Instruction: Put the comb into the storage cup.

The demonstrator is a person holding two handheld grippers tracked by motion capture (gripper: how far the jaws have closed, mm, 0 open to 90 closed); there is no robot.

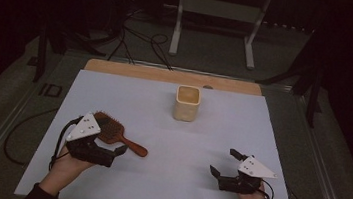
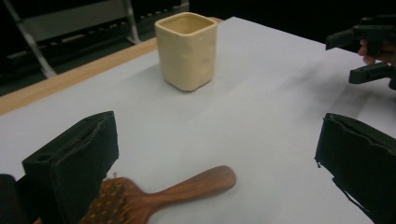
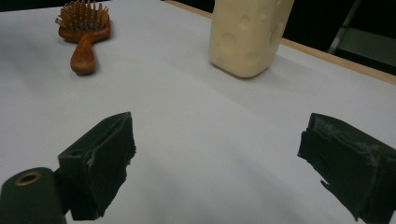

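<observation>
A wooden hairbrush (image 1: 119, 134) lies flat on the table (image 1: 165, 179), with its bristles pointing up. Its round brown handle sticks out toward the middle of the table. In the left gripper view the hairbrush (image 2: 154, 196) lies low down, with its bristle end right beside one black jaw and its handle reaching into the gap between the two jaws.

The left gripper (image 1: 111, 150) sits just beside the hairbrush, on the side nearer the person. It is wide open and has nothing in it. I cannot tell if a jaw touches the hairbrush. A hand (image 1: 67, 165) holds this gripper from behind, and a black cable loops out from it.

A tall cream cup (image 1: 186, 102) stands upright, well apart from the hairbrush, toward the far edge of the table. It has little dents on its sides. In the left gripper view the cup (image 2: 187, 50) stands straight ahead, past the hairbrush.

The right gripper (image 1: 224, 161) is well apart from the hairbrush, on the other side of the table. It is wide open too, with nothing between its jaws. In the right gripper view the hairbrush (image 3: 84, 32) lies far off, and the cup (image 3: 247, 35) stands to one side of it.

The table has a white top with a strip of light wood along its far edge.
</observation>
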